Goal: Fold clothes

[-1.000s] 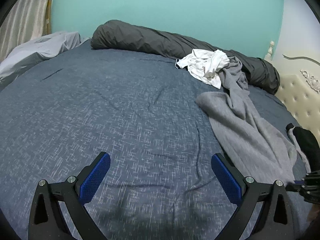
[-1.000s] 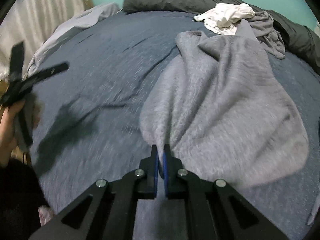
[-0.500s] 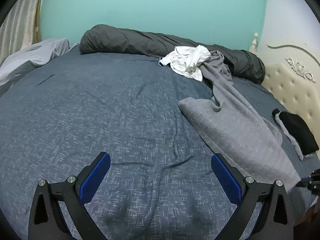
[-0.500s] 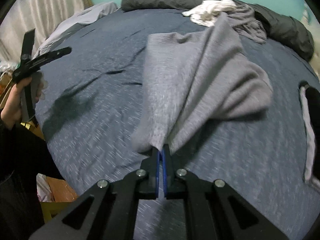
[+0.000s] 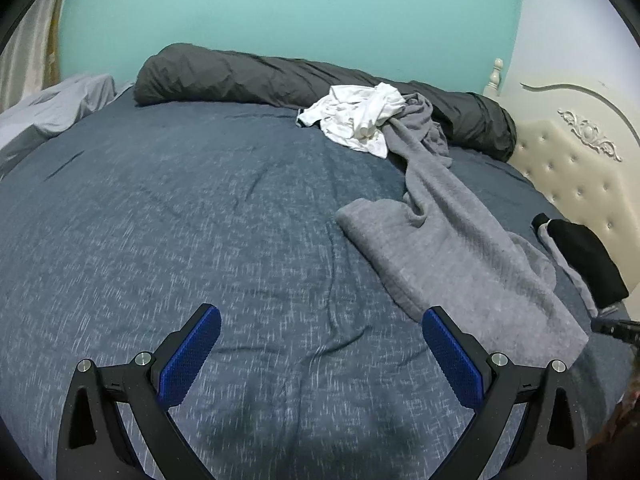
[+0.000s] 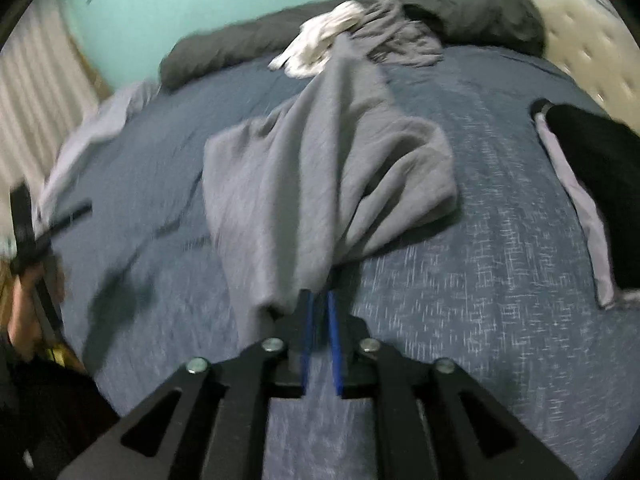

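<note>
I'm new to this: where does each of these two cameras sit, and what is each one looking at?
Left wrist: on the left hand-held gripper, looking across the bed at the wall; its open fingers show.
Right wrist: on the right hand-held gripper, facing along the bed; its fingers pinch the grey garment; a hand holding the other gripper shows at left.
Shared: grey garment, white clothes, dark duvet, black garment.

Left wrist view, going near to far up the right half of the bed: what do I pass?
Left gripper → grey garment → white clothes → dark rolled duvet → teal wall.
</note>
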A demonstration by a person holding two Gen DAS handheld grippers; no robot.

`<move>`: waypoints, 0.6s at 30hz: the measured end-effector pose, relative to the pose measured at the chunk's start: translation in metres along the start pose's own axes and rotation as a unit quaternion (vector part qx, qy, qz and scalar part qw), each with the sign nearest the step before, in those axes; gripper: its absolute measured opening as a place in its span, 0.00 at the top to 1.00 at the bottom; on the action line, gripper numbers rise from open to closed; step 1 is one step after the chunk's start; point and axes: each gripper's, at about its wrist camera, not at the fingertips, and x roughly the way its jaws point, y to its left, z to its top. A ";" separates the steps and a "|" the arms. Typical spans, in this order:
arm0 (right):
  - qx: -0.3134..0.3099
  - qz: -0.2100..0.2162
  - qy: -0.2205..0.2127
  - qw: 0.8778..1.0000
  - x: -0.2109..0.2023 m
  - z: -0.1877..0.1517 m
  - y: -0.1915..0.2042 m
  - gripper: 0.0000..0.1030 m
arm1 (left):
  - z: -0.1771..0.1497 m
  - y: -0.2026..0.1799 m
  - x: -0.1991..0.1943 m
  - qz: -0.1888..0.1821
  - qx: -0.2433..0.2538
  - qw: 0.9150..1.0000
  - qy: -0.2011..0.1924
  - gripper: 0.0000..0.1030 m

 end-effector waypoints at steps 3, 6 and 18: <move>0.055 0.012 -0.026 0.998 0.003 0.002 -0.008 0.72 | 0.007 -0.005 0.015 -0.005 0.011 1.000 0.004 0.00; 0.105 0.026 -0.039 0.993 0.010 -0.003 -0.013 0.67 | 0.015 -0.010 0.031 -0.009 0.022 1.000 0.009 0.00; 0.165 0.045 -0.078 0.982 0.027 -0.009 -0.031 0.61 | 0.040 -0.036 0.120 -0.036 0.068 0.996 0.048 0.01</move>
